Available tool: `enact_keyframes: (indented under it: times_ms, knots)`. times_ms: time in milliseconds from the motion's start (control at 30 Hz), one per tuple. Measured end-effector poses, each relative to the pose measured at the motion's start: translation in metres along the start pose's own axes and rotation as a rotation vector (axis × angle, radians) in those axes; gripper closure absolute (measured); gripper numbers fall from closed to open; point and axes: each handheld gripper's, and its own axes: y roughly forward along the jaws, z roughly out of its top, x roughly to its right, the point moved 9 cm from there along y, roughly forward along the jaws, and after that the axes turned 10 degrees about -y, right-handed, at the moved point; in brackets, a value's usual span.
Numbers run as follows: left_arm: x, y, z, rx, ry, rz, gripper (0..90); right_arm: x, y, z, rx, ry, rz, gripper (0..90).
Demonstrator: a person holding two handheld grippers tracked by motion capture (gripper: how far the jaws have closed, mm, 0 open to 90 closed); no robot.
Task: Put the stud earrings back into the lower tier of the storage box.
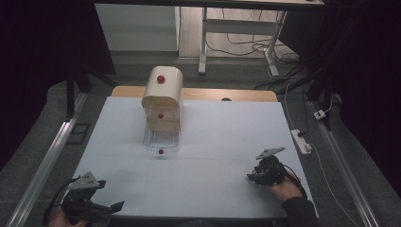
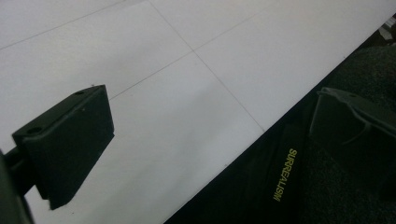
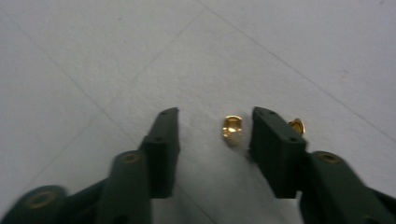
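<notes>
Cream bread-bin-style box (image 1: 162, 97) sitting at 12 o'clock on the white table (image 1: 213, 137), red knob (image 1: 161, 152) out front. Right hand-held gripper (image 3: 215, 122) spread apart around a small gold piece (image 3: 232, 129), another gold bit (image 3: 297, 125) at 3 o'clock. Left hand-held gripper (image 2: 205, 116) gaping wide at the 7 o'clock table edge.

Power strip (image 1: 301, 142) on floor (image 1: 42, 118)

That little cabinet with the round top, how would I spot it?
Look at the far side of the white table, left of centre. The cream cabinet stands there alone, with a curved top, red knobs, and a see-through drawer pulled out at the bottom.
</notes>
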Motion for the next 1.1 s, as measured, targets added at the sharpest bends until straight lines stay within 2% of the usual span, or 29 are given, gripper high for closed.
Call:
enact_keyframes:
  times_ms: [33, 333, 567, 633, 867, 1100]
  knots:
    - [0.0, 0.0, 0.0, -0.002, 0.002, 0.001, 0.0, 0.003, 0.0, 0.0, -0.017, -0.016, -0.022, 64.2]
    - [0.0, 0.0, 0.0, -0.002, 0.001, 0.002, 0.0, 0.006, 0.001, 0.003, -0.042, -0.019, -0.034, 81.8]
    - [0.0, 0.0, 0.0, 0.002, 0.0, -0.001, 0.0, 0.005, 0.001, 0.004, -0.048, 0.009, -0.023, 82.2]
    - [0.0, 0.0, 0.001, 0.005, -0.003, -0.004, 0.0, 0.003, 0.0, 0.005, -0.033, 0.022, -0.002, 82.3]
    - [0.0, -0.001, 0.001, 0.007, 0.003, -0.012, 0.0, -0.002, -0.007, 0.018, 0.033, 0.018, 0.015, 82.2]
    - [0.0, -0.001, 0.001, 0.006, 0.002, -0.015, 0.0, -0.013, -0.011, 0.035, 0.096, -0.006, 0.047, 82.2]
